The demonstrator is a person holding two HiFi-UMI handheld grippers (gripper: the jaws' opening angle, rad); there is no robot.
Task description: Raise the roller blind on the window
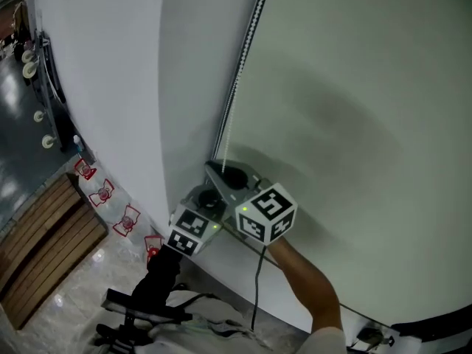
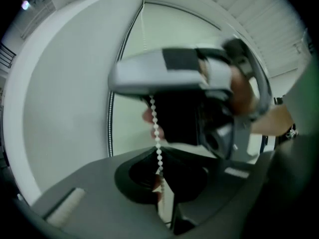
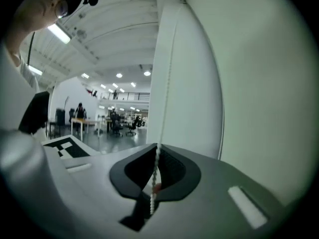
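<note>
Floor [image 1: 70,286]: pale tiles, wooden slats.
Wall [image 1: 110,87]: white, left of blind.
Blind [image 1: 354,87]: pale green, down.
Chain [image 3: 160,133]: hangs along the blind's left edge.
My left gripper [image 2: 159,180]: clamped on chain.
My right gripper [image 3: 154,183]: closed on chain, just beside left.

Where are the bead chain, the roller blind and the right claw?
bead chain [image 1: 245,54]: head view, its upper stretch.
roller blind [image 1: 354,87]: head view, middle of the fabric.
right claw [image 3: 156,151]: right gripper view, where its tips meet.
</note>
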